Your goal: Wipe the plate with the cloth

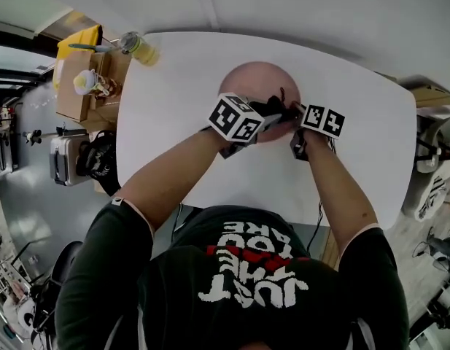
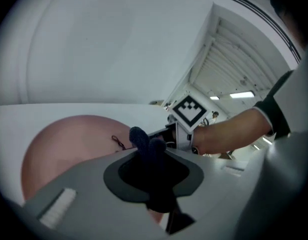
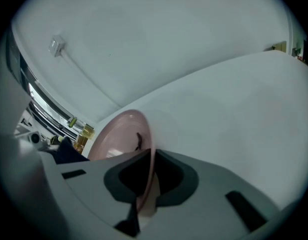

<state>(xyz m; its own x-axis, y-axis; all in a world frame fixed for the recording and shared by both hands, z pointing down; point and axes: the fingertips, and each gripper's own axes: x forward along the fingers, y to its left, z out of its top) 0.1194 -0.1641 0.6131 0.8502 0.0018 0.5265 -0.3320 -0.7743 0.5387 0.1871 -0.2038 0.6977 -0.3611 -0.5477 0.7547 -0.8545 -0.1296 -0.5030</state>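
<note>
Plate [image 1: 254, 79]: pink, round and shallow, with a smooth, plain face. A small dark squiggle [image 3: 139, 140] lies on the inner face, towards the near side.
Plate, place: on the white table [image 1: 173, 122], near its far edge and about midway along it.
Cloth [image 2: 145, 140]: dark navy, bunched into a soft lump that sticks out past the jaw tips. It is over the plate's near rim, beside the squiggle; whether it touches the plate I cannot tell.
Left gripper [image 2: 154, 170]: jaws pinched on the cloth, over the near edge of the plate.
Right gripper [image 3: 145, 181]: jaws pressed on the plate's near-right rim, which runs edge-on between them.
Grippers: close together at the plate's near side, marker cubes facing up.
Bottle [image 1: 141, 47]: yellowish, at the table's far left corner, well apart from the plate.
</note>
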